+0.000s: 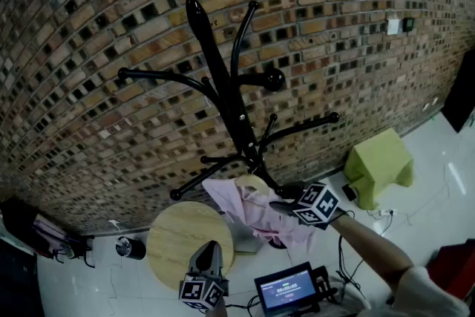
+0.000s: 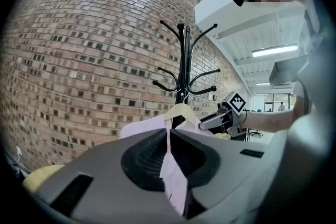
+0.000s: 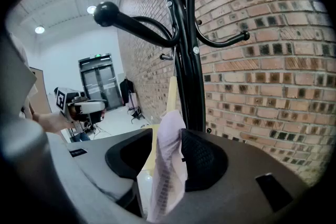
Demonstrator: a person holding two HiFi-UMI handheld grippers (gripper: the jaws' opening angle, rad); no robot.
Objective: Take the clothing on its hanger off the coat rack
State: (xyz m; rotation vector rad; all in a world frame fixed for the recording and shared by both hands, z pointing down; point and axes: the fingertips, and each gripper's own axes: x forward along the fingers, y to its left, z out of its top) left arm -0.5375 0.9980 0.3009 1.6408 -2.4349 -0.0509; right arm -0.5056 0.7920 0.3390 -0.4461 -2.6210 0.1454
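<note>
A pale pink shirt (image 1: 256, 215) hangs on a wooden hanger (image 2: 181, 111) close against the pole of the black coat rack (image 1: 223, 85). Whether the hanger's hook is on a rack arm I cannot tell. My right gripper (image 1: 286, 208) reaches in from the right and is shut on the shirt's shoulder over the hanger end; in the right gripper view (image 3: 167, 157) pink cloth fills the gap between the jaws. My left gripper (image 1: 210, 249) points up from below. Its jaws (image 2: 169, 152) are shut on a hanging strip of the shirt (image 2: 173, 176).
A brick wall (image 1: 89, 48) stands right behind the rack. A round wooden stool (image 1: 182, 237) sits below left of the shirt, a green stool (image 1: 380, 162) at right. A device with a lit screen (image 1: 286, 289) and cables lie on the floor near me.
</note>
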